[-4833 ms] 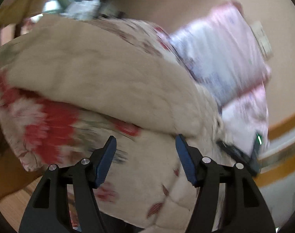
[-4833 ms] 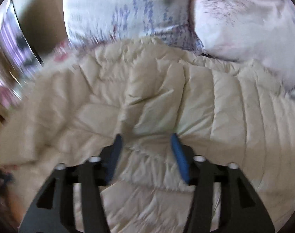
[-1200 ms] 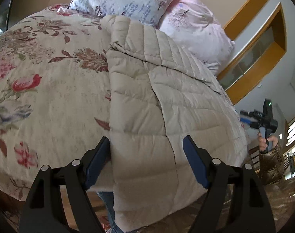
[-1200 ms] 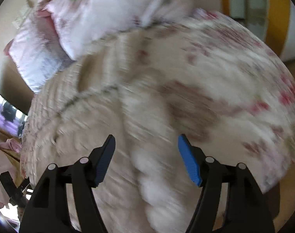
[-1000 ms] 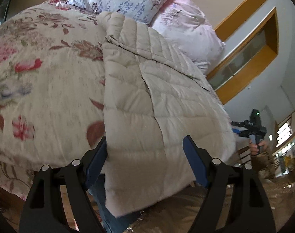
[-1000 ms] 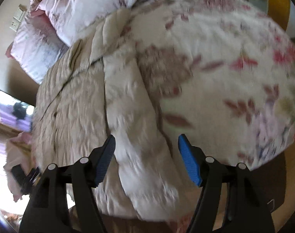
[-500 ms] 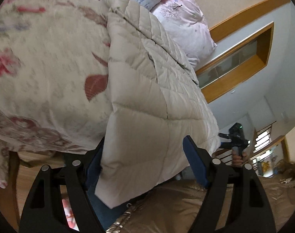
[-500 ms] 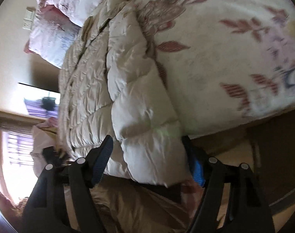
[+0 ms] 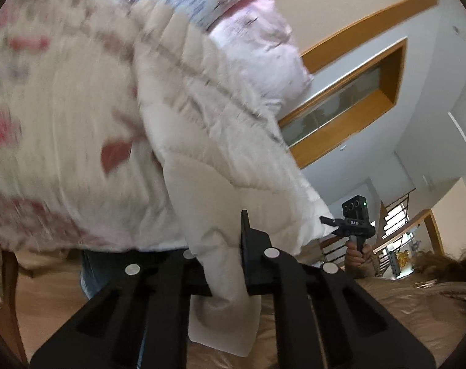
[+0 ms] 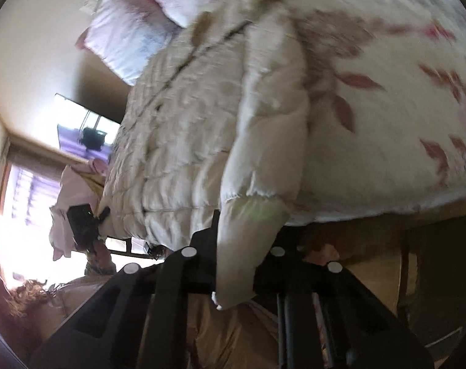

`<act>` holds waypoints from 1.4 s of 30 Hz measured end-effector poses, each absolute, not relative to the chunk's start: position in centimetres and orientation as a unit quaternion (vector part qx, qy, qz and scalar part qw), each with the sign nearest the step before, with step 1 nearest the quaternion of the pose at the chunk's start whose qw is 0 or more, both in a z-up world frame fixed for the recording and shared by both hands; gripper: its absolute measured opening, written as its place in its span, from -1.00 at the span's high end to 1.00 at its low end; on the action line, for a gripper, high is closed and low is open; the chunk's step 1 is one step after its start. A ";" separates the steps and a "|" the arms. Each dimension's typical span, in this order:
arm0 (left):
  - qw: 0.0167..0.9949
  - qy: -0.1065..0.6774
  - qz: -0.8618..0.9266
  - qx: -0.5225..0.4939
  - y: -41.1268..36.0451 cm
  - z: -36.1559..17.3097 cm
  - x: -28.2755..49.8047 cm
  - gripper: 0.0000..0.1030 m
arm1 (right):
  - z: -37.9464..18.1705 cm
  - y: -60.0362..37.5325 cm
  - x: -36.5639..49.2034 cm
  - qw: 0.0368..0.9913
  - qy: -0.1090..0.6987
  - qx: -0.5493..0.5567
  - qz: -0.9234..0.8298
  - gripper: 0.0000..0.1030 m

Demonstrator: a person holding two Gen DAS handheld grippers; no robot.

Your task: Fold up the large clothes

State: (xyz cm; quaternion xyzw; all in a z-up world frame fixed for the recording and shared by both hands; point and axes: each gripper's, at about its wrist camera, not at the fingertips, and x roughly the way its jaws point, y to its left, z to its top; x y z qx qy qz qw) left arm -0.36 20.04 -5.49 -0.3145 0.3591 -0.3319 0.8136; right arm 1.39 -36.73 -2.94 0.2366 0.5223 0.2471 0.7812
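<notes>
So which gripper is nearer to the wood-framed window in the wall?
Right. The right gripper, shut on the beige quilted jacket, is on the wood-framed window side; the left gripper clamps the jacket's other corner, farther from it.

Almost nothing here can be read. In the left wrist view, the right tool [image 9: 354,221], held up past the near corner of the bed, carries a short white marking on its black body just under the camera block; it looks like three letters or digits, too small and soft to make out. A green light glows on the camera block above it, with no text beside it. The pillows have a lilac print, but motion blur hides whether any of it is lettering. The right wrist view shows no legible writing.
</notes>
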 end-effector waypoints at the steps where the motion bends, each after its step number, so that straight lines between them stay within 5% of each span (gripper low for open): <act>1: 0.821 0.347 -0.332 -0.310 20.3 -4.6 -0.3 0.82 | -2.0 -36.0 1.3 0.788 0.514 0.227 0.253 0.73; 12: 0.880 0.273 -0.259 -0.291 21.8 2.3 3.1 0.82 | 7.7 -34.2 2.3 0.899 0.325 0.189 0.225 0.77; 21: 0.889 0.253 -0.201 -0.324 22.7 5.1 10.1 0.82 | 10.4 -32.8 7.9 0.954 0.217 0.164 0.123 0.76; 30: 0.882 0.270 -0.184 -0.339 22.6 6.4 19.6 0.82 | 10.2 -31.4 17.4 0.960 0.221 0.159 0.065 0.76; 42: 0.842 0.302 -0.156 -0.419 23.4 1.3 29.7 0.82 | 5.6 -30.9 30.2 0.935 0.300 0.189 0.026 0.75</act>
